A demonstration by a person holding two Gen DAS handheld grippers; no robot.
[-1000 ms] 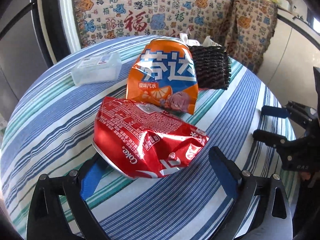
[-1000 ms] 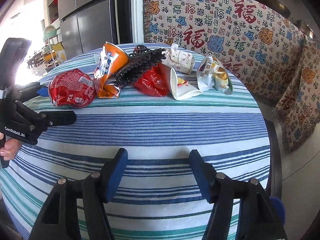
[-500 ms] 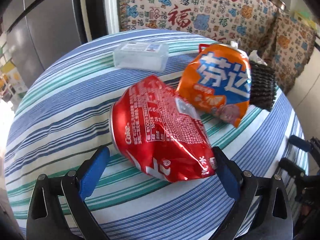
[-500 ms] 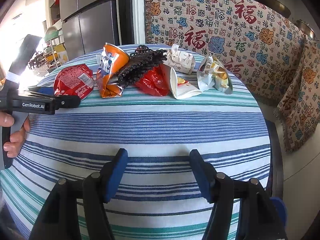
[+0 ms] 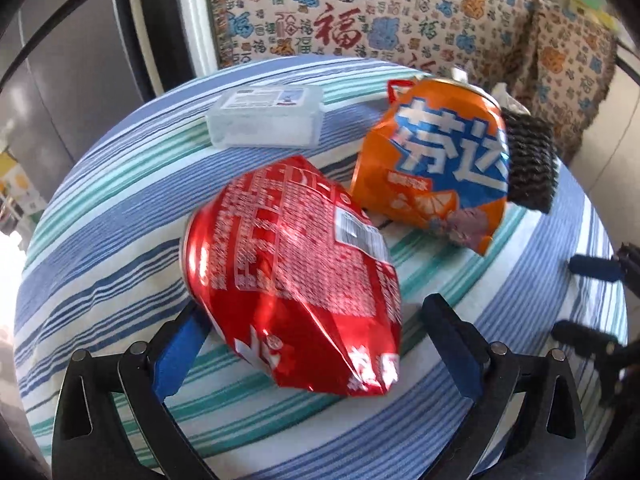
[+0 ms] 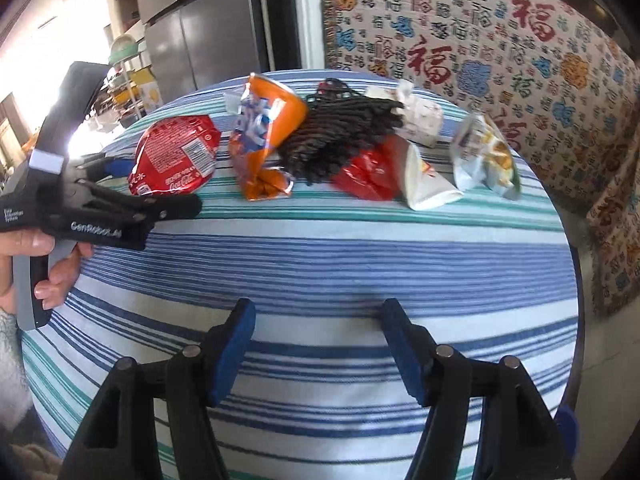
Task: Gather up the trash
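A: Left gripper (image 5: 316, 320), lower centre of left wrist view: jaws spread, straddling crushed red can (image 5: 296, 256). Left pad near or at can's edge (contact not resolvable); right pad clearly apart. Not clamped.

B: Right gripper (image 6: 316, 344), bottom of right wrist view: jaws apart, nothing between, over bare striped cloth (image 6: 340, 248).

A: Remaining trash, upper centre of that view: orange can (image 6: 264, 140), black mesh (image 6: 340, 144), red wrapper (image 6: 368, 176), white cup (image 6: 428, 188), snack bag (image 6: 488, 156), crumpled paper (image 6: 420, 116). Clear box (image 5: 264, 116) at upper centre of left view (trash or not, unclear).

B: Likely risks: crushed, glossy can slipping or squirting out if pinched on a slanted face; can nudged into orange can just beside it; cloth snagged by a low pad.

A: Hidden or doubtful: can's underside and far rim; items behind mesh; no bin in either view. Left view slightly blurred, print illegible. Right gripper (image 5: 592, 304) cut off at right edge there.
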